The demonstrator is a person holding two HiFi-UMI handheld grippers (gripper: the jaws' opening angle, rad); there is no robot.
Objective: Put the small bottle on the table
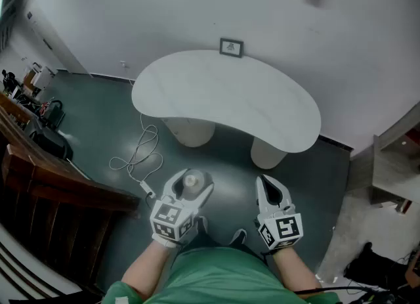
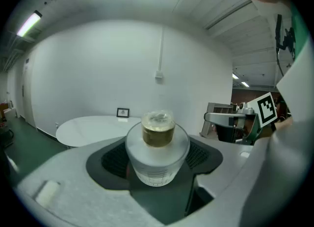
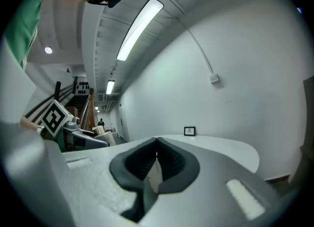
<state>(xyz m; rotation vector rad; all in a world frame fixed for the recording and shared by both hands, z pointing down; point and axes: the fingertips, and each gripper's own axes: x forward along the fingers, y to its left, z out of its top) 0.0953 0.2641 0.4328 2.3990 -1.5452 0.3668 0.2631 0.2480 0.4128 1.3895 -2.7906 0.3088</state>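
Note:
A small frosted bottle point(image 2: 157, 148) with a golden-brown cap stands upright between the dark pads of my left gripper point(image 2: 158, 164), which is shut on it. In the head view the small bottle point(image 1: 193, 180) hangs in the left gripper point(image 1: 194, 184) above the green floor, short of the white kidney-shaped table point(image 1: 223, 92). My right gripper point(image 1: 265, 182) is beside it to the right, level, its jaws closed with nothing between them. In the right gripper view its gripper point(image 3: 156, 143) has tips that meet, and the table point(image 3: 221, 150) lies ahead.
A small framed picture point(image 1: 231, 47) stands at the table's far edge against the white wall. A white cable point(image 1: 139, 155) loops on the floor left of the table's two pedestals. A dark wooden railing point(image 1: 59, 181) runs along the left. A grey step point(image 1: 394, 171) sits at right.

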